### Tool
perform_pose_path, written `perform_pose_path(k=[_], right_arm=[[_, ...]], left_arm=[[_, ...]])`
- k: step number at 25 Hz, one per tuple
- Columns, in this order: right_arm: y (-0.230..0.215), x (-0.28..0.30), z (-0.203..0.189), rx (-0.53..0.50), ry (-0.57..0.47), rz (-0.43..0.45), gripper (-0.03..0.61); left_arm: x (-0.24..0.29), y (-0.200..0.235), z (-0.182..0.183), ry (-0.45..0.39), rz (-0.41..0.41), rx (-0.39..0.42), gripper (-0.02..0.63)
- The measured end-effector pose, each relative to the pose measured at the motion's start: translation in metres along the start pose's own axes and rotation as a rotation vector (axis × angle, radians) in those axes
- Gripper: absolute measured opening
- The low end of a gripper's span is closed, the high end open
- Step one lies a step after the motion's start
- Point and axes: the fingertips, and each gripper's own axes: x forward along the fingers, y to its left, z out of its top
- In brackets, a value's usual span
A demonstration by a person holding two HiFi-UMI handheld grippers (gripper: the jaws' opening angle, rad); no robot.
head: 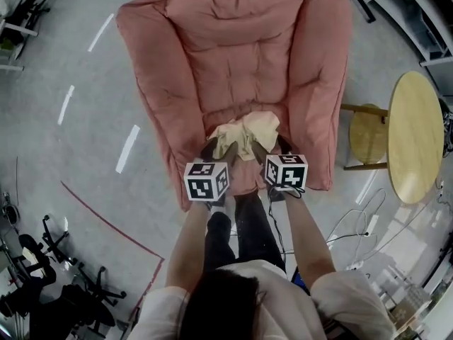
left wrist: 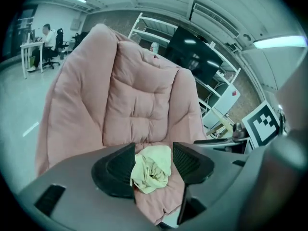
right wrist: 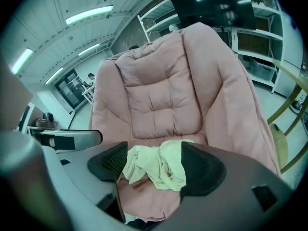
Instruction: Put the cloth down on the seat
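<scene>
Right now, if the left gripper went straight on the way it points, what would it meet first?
Probably the cloth, crumpled on the armchair seat; it shows right between the open jaws of the left gripper, apart from them. Depth is unclear, so the armchair seat beside it is possible.

No lettering is legible anywhere (only patterned square markers (head: 207, 180)).

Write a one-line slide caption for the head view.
Left hand-held gripper and right hand-held gripper, jaws open, poised over a crumpled cream cloth lying on the pink armchair seat.
</scene>
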Motion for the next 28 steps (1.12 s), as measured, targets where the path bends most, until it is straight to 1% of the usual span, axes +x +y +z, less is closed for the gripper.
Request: perform_pose_path(k=[3,8,10,14,18,19,20,21,22,23,25,26,28], right_arm=[[0.016,-0.027,0.013,-0.012,-0.036,-0.001,0.334],[0.029,-0.069,0.034,-0.023,-0.101,0.010,0.333],[0.037,-0.088,0.041,-0.056,-0.126,0.017,0.333],[0.057,-0.118,0.051,-0.167,-0.157,0.035,0.331],[0.080,-0.155,0.050,-0.183,-0.224,0.036,0.327],[0.083,-0.162,0.052,-0.206,-0.236,0.027,0.316],[0.085,-0.168,0.053,-0.242,-0.241,0.010,0.277],[0.088,-0.174,0.052,-0.282,-0.245,-0.012,0.213],[0.092,-0.180,0.051,-0.316,-0.249,-0.031,0.180],[0.096,-0.185,0.049,-0.334,-0.255,-0.041,0.176],[0.106,-0.195,0.048,-0.324,-0.281,-0.045,0.165],[0.110,-0.200,0.048,-0.311,-0.299,-0.047,0.146],[0.116,-0.209,0.047,-0.296,-0.337,-0.050,0.098]], left_arm=[[-0.029,-0.013,0.012,-0.037,-0.008,0.026,0.253],[-0.066,-0.031,0.036,-0.109,-0.027,0.061,0.253],[-0.083,-0.039,0.042,-0.137,-0.031,0.074,0.253],[-0.115,-0.054,0.060,-0.209,-0.055,0.112,0.253],[-0.152,-0.070,0.054,-0.242,-0.090,0.100,0.252],[-0.157,-0.075,0.055,-0.255,-0.108,0.088,0.252],[-0.161,-0.080,0.057,-0.269,-0.129,0.075,0.249],[-0.167,-0.085,0.057,-0.280,-0.148,0.068,0.247],[-0.173,-0.089,0.056,-0.287,-0.162,0.071,0.245],[-0.178,-0.092,0.055,-0.292,-0.169,0.083,0.245],[-0.189,-0.096,0.053,-0.299,-0.170,0.114,0.235],[-0.194,-0.098,0.053,-0.306,-0.166,0.126,0.226],[-0.203,-0.102,0.052,-0.328,-0.152,0.146,0.185]])
